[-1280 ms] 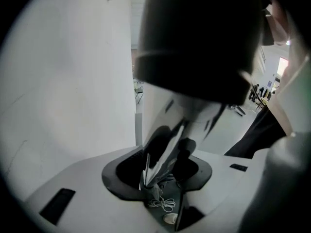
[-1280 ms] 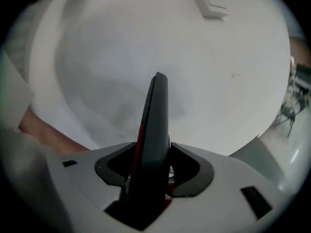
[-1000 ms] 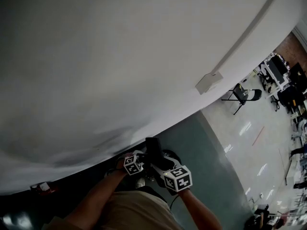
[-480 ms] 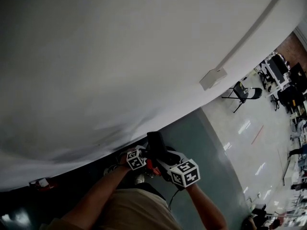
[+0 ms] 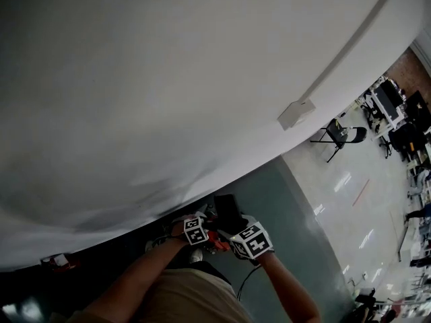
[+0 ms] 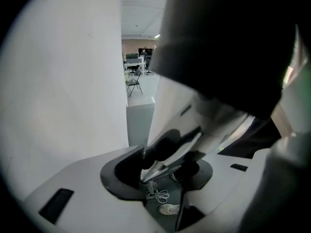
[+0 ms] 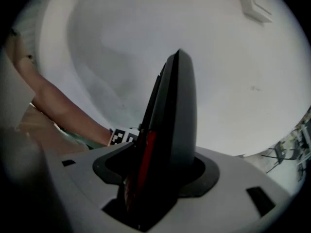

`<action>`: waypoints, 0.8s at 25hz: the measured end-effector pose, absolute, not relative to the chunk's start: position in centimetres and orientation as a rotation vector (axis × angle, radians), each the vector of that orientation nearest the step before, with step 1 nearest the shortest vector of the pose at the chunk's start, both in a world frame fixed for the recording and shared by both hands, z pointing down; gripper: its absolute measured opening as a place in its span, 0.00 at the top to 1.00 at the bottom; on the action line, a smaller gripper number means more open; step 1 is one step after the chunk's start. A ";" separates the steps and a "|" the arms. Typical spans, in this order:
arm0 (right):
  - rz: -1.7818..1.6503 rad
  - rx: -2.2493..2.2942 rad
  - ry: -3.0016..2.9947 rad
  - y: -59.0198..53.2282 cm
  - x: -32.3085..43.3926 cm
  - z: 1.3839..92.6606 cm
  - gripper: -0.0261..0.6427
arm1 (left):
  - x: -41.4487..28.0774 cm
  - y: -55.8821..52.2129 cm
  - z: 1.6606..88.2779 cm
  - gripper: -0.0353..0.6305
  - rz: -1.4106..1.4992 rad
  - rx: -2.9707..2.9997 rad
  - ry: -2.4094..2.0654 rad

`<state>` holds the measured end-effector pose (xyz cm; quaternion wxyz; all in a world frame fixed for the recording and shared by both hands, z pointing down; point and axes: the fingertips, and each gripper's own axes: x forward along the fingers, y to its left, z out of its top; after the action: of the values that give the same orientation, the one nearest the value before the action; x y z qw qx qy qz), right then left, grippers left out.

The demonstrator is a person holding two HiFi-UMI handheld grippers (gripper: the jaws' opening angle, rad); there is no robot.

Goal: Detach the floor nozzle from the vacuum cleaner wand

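Low in the head view, both grippers meet on the vacuum cleaner in front of the wall. A dark grey part [image 5: 226, 210] of the vacuum stands up between them, with a red piece [image 5: 217, 242] below it. My left gripper [image 5: 202, 221] is shut on a glossy white tapered piece [image 6: 194, 130], which runs up to the right between its pads. In the right gripper view, the dark grey part [image 7: 177, 120] with its red strip [image 7: 146, 159] stands between the jaws of my right gripper [image 7: 155, 188]. Those jaws have just been opening and show slack on both sides.
A white wall [image 5: 168, 79] with a small plate [image 5: 296, 113] fills most of the head view. Below the left jaws lie a white shoe [image 6: 168, 209] and a loose cord [image 6: 158, 194] on grey-green floor. A folding chair [image 5: 340, 134] and desks stand far right.
The right gripper's marker cube has rolled and drawn in closer to the left cube. The red piece now shows between the two grippers. The left gripper has barely moved.
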<state>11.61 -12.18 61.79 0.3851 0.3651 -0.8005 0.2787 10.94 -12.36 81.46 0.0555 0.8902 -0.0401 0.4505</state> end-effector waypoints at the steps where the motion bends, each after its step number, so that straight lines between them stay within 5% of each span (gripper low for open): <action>1: 0.707 0.927 -2.009 -12.4 11.7 62.2 0.58 | 11.1 -12.4 81.6 0.71 1.370 2.697 -0.130; 8: 1.406 0.981 -2.255 -12.6 12.5 62.6 0.61 | 10.9 -13.2 81.7 0.71 1.368 2.671 -0.228; 14: 0.651 1.006 -2.049 -11.9 11.5 61.0 0.61 | 10.8 -13.2 81.4 0.70 1.355 2.668 -0.246; 20: 1.249 1.014 -2.267 -12.1 13.8 62.0 0.61 | 11.3 -12.7 81.6 0.71 1.389 2.771 -0.136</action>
<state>13.80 -12.12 62.03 0.1800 0.3589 -0.8022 0.4419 11.33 -12.68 81.62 0.0197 0.8930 -0.0438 0.4475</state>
